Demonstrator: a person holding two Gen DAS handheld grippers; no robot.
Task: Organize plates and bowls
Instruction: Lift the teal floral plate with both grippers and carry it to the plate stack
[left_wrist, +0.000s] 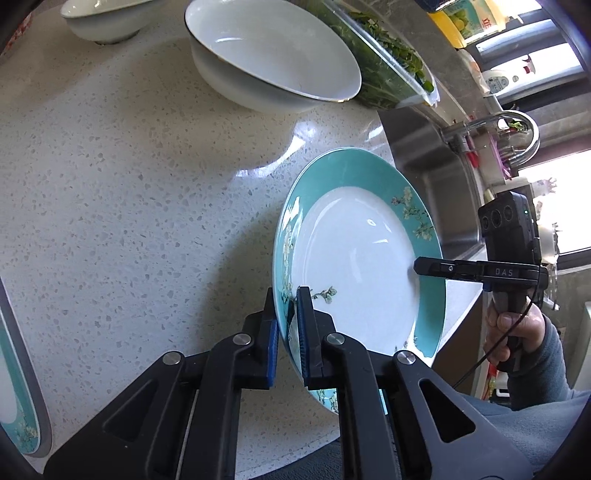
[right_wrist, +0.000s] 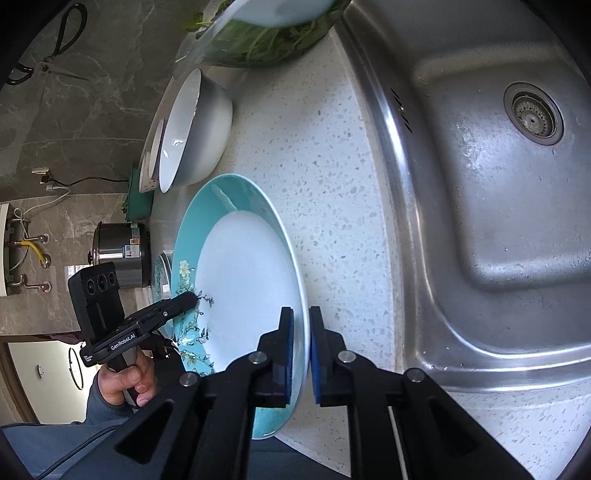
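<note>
A teal-rimmed floral plate (left_wrist: 354, 258) with a white centre is held above the speckled counter (left_wrist: 129, 203). My left gripper (left_wrist: 286, 299) is shut on its near rim. My right gripper (right_wrist: 301, 317) is shut on the opposite rim of the same plate (right_wrist: 243, 280). Each gripper shows in the other's view: the right (left_wrist: 419, 266), the left (right_wrist: 194, 295). A large white bowl (left_wrist: 273, 55) and a smaller white bowl (left_wrist: 103, 22) stand on the counter behind. Another teal plate (left_wrist: 18, 387) lies at the left edge.
A glass bowl of greens (left_wrist: 388, 66) stands beyond the large bowl. A steel sink (right_wrist: 498, 203) with a faucet (left_wrist: 517, 129) lies to the right of the counter. A steel pot (right_wrist: 122, 254) and scissors (right_wrist: 48, 59) on the wall are at the far end.
</note>
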